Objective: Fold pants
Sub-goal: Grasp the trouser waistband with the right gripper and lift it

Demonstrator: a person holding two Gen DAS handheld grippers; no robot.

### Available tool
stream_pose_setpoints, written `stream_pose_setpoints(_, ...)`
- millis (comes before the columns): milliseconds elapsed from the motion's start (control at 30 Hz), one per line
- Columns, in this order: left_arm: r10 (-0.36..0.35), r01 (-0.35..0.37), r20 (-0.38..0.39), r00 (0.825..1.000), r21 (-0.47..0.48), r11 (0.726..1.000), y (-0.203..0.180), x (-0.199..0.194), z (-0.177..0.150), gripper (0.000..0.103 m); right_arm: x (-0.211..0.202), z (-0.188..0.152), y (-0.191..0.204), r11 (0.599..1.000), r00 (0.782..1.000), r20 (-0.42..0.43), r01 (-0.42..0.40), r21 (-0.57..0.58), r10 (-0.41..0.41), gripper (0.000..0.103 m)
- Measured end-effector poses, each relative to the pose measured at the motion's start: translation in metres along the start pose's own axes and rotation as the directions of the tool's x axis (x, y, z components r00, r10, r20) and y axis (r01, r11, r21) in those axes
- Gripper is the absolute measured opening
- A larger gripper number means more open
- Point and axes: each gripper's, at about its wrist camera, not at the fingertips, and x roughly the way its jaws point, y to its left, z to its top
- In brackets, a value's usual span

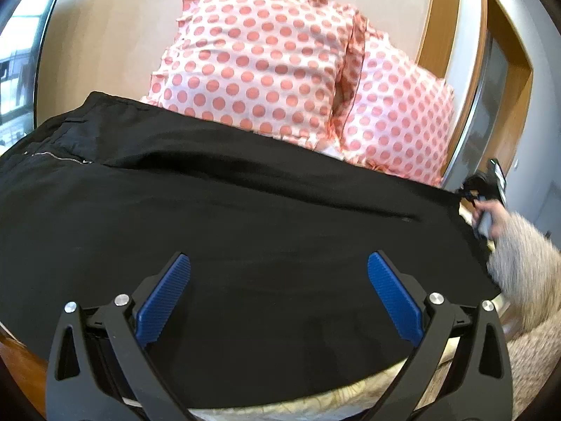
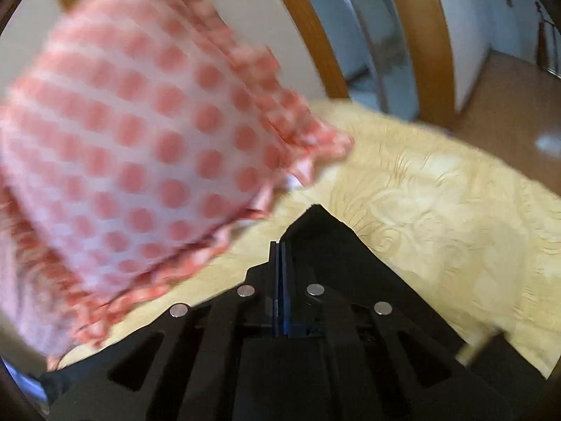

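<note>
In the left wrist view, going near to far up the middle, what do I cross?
Left gripper, open → black pants spread flat → polka-dot pillows → beige wall.

Your left gripper [image 1: 278, 273] is a black plastic frame with two angled arms, each tipped by a ribbed bright-blue pad [image 1: 164, 298] and studded with round silver pivot pins [image 1: 121, 299]; triangular cut-outs lighten the outer arms. Your right gripper [image 2: 281, 249] has the same black build, four silver pins [image 2: 245, 291] in a row across its linkage, long slotted openings in the arms, and thin blue pads showing edge-on. Your right arm wears a fuzzy, cream-beige sleeve [image 1: 526, 256] with a shaggy pile.
</note>
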Motion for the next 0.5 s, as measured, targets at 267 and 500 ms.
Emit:
stream_pose_setpoints(267, -0.005, 0.005, 0.014, 1.0, -0.034, 0.999, -0.004, -0.01, -0.001, 0.101, -0.132, -0.085, -0.054, 0.98, 0.985, 0.027, -0.172, 0.096, 0.171, 0.001)
stream_pose_setpoints(500, -0.047, 0.047, 0.005, 0.999, -0.048, 0.998, -0.019, -0.008, 0.003, 0.101, -0.127, -0.119, -0.094, 0.946, 0.968, -0.117, -0.185, 0.268, 0.222, 0.002)
